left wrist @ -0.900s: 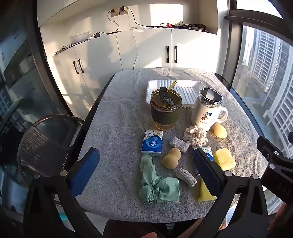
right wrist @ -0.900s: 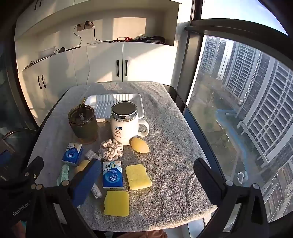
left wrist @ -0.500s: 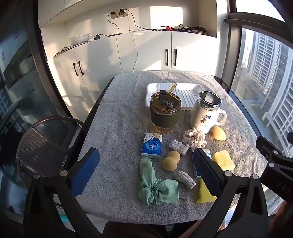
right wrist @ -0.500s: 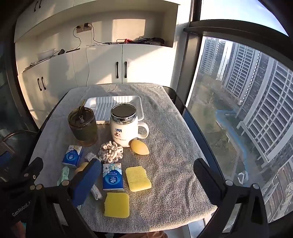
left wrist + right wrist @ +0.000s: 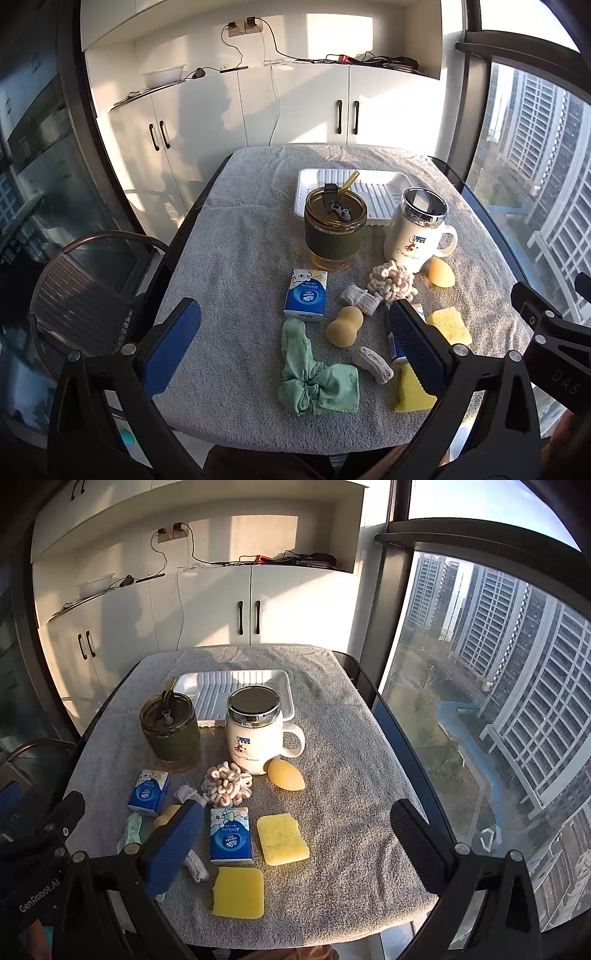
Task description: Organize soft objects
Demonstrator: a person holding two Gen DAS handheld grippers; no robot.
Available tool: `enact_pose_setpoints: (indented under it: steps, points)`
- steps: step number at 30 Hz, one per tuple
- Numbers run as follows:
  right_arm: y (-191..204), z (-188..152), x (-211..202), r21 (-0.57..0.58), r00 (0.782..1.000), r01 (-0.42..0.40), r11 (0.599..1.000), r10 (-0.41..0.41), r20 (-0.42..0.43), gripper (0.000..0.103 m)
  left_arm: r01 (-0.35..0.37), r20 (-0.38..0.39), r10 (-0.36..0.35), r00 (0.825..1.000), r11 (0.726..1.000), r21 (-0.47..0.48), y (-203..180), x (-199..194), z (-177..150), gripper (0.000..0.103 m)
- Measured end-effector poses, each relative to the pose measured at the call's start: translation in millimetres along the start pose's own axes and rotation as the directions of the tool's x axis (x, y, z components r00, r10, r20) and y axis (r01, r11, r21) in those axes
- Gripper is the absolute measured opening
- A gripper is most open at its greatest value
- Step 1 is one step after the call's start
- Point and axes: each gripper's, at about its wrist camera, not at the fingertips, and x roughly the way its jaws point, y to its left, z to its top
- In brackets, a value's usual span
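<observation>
My left wrist view looks down and forward from the near-left edge of the towel-covered table point(image 5: 229, 266), toward the white cabinets point(image 5: 295, 107). My right wrist view sits near-right, same heading, window at its right. Both stand off the items; both share the white tray point(image 5: 384, 184) point(image 5: 240, 686) and white mug point(image 5: 413, 232) point(image 5: 255, 738).

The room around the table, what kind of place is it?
Probably a high-rise apartment room: white cabinets line the back wall, tall windows look down on residential towers, and a towel-covered table holds a mug and sponges.
</observation>
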Motion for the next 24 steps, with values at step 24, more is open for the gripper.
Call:
enact_pose_setpoints:
  steps: [24]
  points:
    - [0.2,1.6,2.4,-0.001,1.000,0.016,1.000,-0.016,-0.005,0.103,0.003,0.001,-0.003,1.000,1.000,0.012,2.0,-0.1,0.6,0.103]
